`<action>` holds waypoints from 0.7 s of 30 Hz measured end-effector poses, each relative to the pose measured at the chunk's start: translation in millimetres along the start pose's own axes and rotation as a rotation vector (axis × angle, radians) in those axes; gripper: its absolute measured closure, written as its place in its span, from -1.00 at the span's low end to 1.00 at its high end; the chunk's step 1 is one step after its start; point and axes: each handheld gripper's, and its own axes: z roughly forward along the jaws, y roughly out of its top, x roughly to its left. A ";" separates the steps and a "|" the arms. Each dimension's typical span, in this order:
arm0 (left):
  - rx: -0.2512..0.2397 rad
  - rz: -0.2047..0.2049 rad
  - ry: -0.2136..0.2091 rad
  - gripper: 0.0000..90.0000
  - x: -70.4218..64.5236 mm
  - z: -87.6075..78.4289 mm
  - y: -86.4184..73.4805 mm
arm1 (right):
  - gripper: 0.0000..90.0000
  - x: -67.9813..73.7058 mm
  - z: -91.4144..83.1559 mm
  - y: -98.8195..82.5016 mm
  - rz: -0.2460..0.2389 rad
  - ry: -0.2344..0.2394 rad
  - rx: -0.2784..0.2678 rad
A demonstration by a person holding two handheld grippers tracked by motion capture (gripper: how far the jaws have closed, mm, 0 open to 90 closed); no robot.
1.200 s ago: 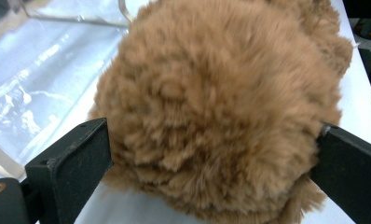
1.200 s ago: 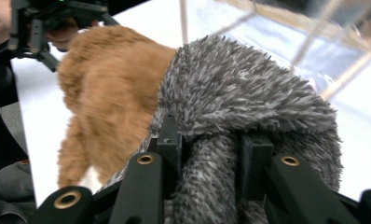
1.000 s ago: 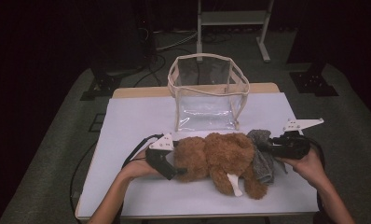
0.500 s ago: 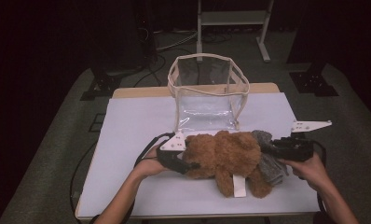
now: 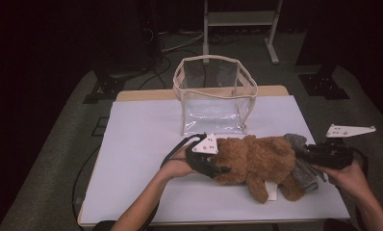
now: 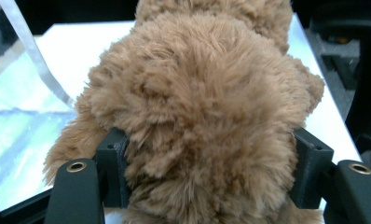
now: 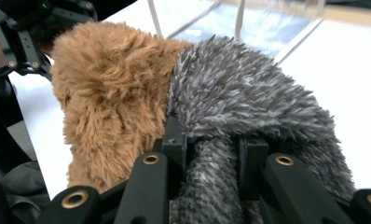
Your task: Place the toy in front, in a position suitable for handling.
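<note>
near the table's [image 5: 146,144] front edge, the soft, light plush bear [image 5: 257,161] was clamped by the left gripper [image 6: 207,172], whose jaws had just closed on its brown fur, while the right gripper [image 7: 211,154] pinched its grey part [image 7: 249,88].

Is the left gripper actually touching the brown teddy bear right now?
Touching. The left gripper view shows the left gripper with both jaws pressed into the brown teddy bear, fur bulging over them.

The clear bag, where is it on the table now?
In the high view the clear bag stands upright at the far middle of the table, just behind the brown teddy bear.
</note>
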 end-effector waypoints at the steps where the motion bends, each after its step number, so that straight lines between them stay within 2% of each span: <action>1: 0.010 -0.012 0.009 -0.30 0.4 -2.5 -2.1 | 0.55 -1.8 5.5 -5.4 0.018 0.021 -0.010; 2: 0.013 -0.015 0.014 -0.30 1.0 -4.7 -3.4 | 0.55 -2.4 12.0 -9.4 0.036 0.045 -0.026; 3: 0.018 -0.019 0.025 -0.30 1.4 -9.2 -4.9 | 0.55 -2.1 16.0 -10.3 0.035 0.050 -0.028; 7: 0.033 -0.033 0.054 -0.29 2.1 -27.3 -8.0 | 0.55 4.6 41.6 -6.8 0.012 0.077 0.004; 11: 0.082 -0.040 0.068 -0.29 0.0 -39.5 -19.7 | 0.55 8.9 66.2 -7.7 0.007 0.106 0.029; 12: 0.079 -0.046 0.069 -0.29 -1.1 -41.5 -21.8 | 0.55 10.7 75.8 -11.0 0.011 0.113 0.046; 14: 0.077 -0.050 0.071 -0.30 -3.5 -46.5 -25.4 | 0.55 9.2 83.7 -17.0 0.037 0.132 0.028; 16: 0.083 -0.050 0.079 -0.33 -4.5 -48.7 -27.3 | 0.55 6.3 81.1 -18.9 0.045 0.126 0.021; 18: 0.080 -0.057 0.088 -0.39 -5.2 -49.0 -28.5 | 0.55 5.5 75.8 -17.2 0.030 0.109 0.023; 21: 0.068 -0.061 0.098 -0.52 -5.0 -49.5 -32.3 | 0.55 3.8 58.6 -11.0 0.016 0.081 0.007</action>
